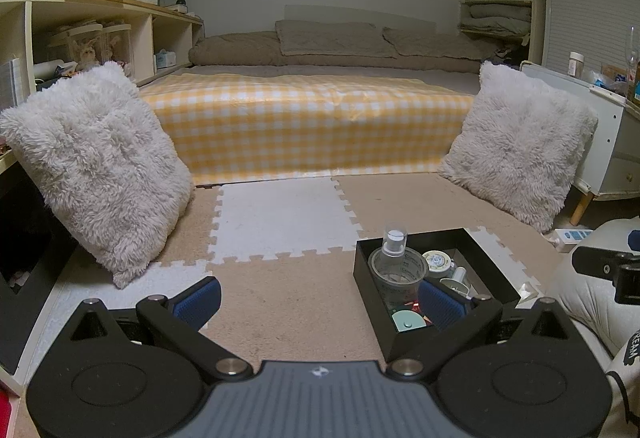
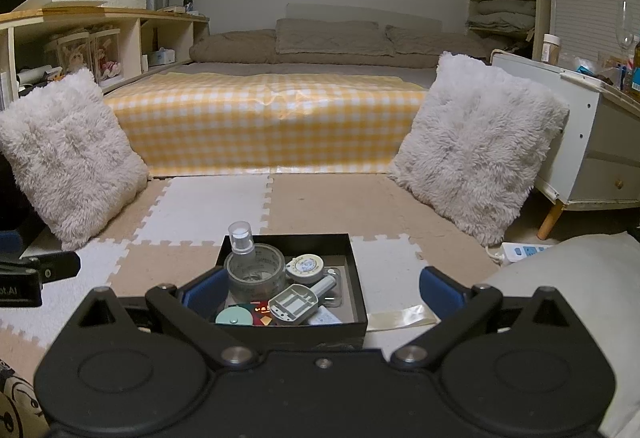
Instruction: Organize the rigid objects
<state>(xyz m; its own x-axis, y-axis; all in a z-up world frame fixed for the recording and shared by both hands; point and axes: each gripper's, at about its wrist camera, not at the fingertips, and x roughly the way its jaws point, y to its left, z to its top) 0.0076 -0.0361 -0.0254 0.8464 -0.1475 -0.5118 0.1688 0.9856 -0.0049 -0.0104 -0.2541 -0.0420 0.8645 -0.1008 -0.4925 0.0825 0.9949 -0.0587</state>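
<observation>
A black box [image 2: 352, 270] sits on the foam floor mat and holds a clear spray bottle [image 2: 241, 242], a roll of clear tape [image 2: 256, 270], a round tape measure [image 2: 306, 265], a grey plastic piece [image 2: 294, 303] and a teal disc [image 2: 234, 316]. The box also shows in the left wrist view [image 1: 496, 262]. My right gripper [image 2: 324, 292] is open and empty, just before the box's near wall. My left gripper [image 1: 320, 298] is open and empty, left of the box; its right finger [image 1: 442, 304] stands in front of the box's left corner.
Two fluffy white cushions [image 2: 68, 153] [image 2: 476, 145] lean at either side before a low bed with a yellow checked cover [image 2: 264, 117]. Shelves [image 2: 100, 37] stand left, a white cabinet [image 2: 600, 141] right. A power strip [image 2: 524, 250] and a strip of tape [image 2: 400, 318] lie right of the box.
</observation>
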